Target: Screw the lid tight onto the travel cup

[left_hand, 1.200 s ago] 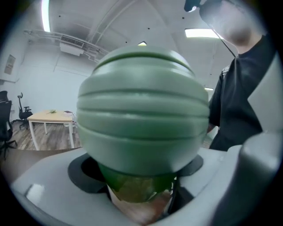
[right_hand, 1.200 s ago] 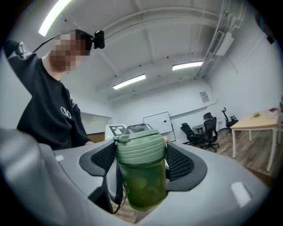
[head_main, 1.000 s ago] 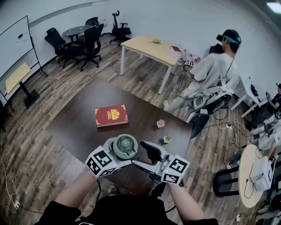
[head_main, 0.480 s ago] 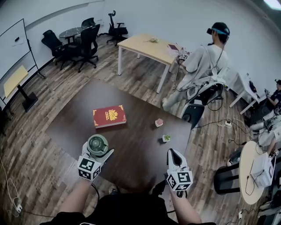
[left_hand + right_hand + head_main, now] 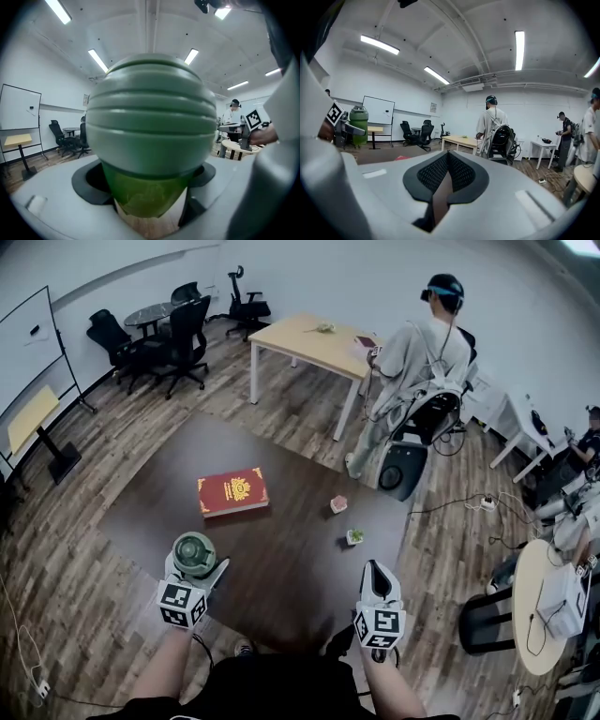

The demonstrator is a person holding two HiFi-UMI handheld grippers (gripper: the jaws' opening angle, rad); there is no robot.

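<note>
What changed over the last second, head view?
The right gripper drew away from the travel cup to the right and shut empty. The left gripper carried the cup leftward, still clamped on it. The red book and table stayed put.

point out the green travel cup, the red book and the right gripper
green ribbed travel cup [image 5: 194, 552], head view, top of its lid
red rectangular book [image 5: 232, 493], head view, middle of its cover
right gripper [image 5: 375, 570], head view, tips of its shut jaws
</note>
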